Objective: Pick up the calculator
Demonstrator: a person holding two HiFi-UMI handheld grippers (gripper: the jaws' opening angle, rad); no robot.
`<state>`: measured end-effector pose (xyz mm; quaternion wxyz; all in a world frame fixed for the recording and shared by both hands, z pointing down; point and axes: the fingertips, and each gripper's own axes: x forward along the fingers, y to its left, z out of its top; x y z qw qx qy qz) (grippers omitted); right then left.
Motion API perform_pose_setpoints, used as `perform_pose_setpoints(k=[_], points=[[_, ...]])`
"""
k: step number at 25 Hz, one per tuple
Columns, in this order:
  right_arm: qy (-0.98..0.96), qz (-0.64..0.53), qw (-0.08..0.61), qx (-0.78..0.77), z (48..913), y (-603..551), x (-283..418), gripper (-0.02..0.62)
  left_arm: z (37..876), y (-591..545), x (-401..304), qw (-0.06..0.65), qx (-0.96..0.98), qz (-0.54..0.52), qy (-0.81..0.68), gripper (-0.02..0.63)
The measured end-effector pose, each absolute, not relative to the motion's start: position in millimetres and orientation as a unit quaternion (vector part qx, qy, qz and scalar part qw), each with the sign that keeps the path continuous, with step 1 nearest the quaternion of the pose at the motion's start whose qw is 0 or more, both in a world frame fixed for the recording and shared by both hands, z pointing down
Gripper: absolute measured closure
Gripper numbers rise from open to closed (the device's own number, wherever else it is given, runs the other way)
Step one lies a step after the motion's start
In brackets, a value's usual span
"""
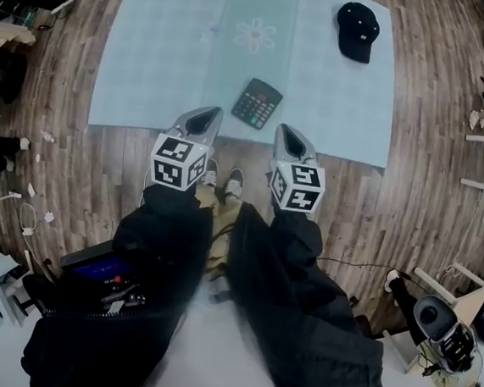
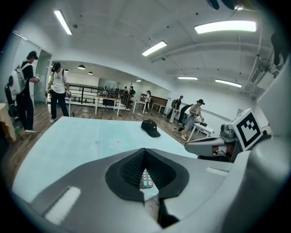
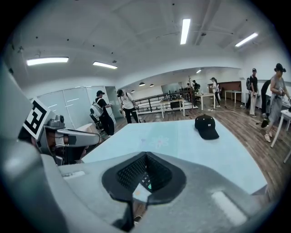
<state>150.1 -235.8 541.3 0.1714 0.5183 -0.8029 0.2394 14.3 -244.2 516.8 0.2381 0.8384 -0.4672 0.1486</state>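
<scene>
In the head view, you are holding both claws side by side at centre frame. The calculator (image 1: pixel 257 103) is lying on the pale blue counter (image 1: pixel 153 52) just above and between them. Its long axis is running up the frame, leaning slightly right. Your right claw (image 1: pixel 286 136) is sitting somewhat nearer to it than your left claw (image 1: pixel 203 118).

In the left gripper view, the jaws are meeting at their tips and gripping nothing. The calculator is showing through the gap behind the tips, at lower centre.

In the right gripper view, the jaws are likewise closed and empty, with the calculator peeking through at lower centre.
</scene>
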Motion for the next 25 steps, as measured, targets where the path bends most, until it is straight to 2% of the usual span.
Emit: perform_pose_setpoints(k=[14,25], points=[[-0.792,0.266,0.298,0.462,638.9,-269.0,116.2,0.597,613.3,-263.9,-14.2,0.323,0.794,0.255,-0.447,0.604],[-0.779,0.258,0.366,0.439,700.9,-327.9,118.8,0.595,658.6,-308.7,-11.6,0.362,0.77,0.279,-0.444,0.604]])
